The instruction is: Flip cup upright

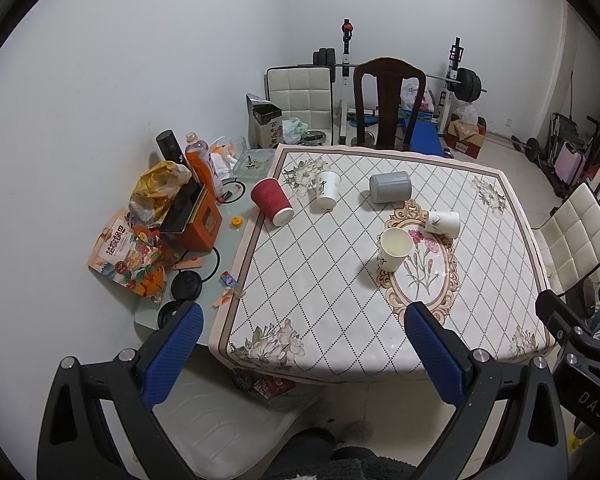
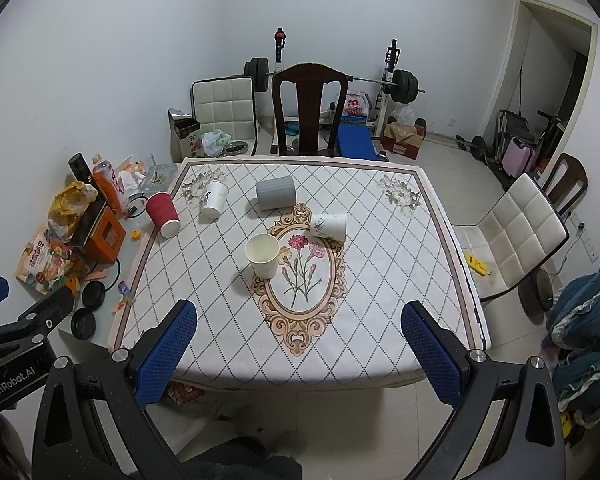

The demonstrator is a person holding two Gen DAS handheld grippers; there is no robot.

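Several cups are on the patterned tablecloth (image 2: 340,344). A red ribbed cup (image 1: 271,201) (image 2: 162,213) lies on its side at the left edge. A white cup (image 1: 327,194) (image 2: 215,198) lies tipped beside it. A grey cup (image 1: 390,187) (image 2: 275,192) lies on its side at the back. A white printed cup (image 1: 443,223) (image 2: 329,226) lies on its side near the middle. A cream paper cup (image 1: 394,249) (image 2: 262,255) stands upright. My left gripper (image 1: 304,354) and right gripper (image 2: 300,354) are open and empty, held back over the table's near edge.
Clutter sits on the glass side table at the left: an orange box (image 2: 106,236), bottles (image 1: 198,162), snack bags (image 1: 126,254). A dark wooden chair (image 2: 309,108) stands behind the table, a white chair (image 2: 516,236) at the right. Gym gear lines the back wall.
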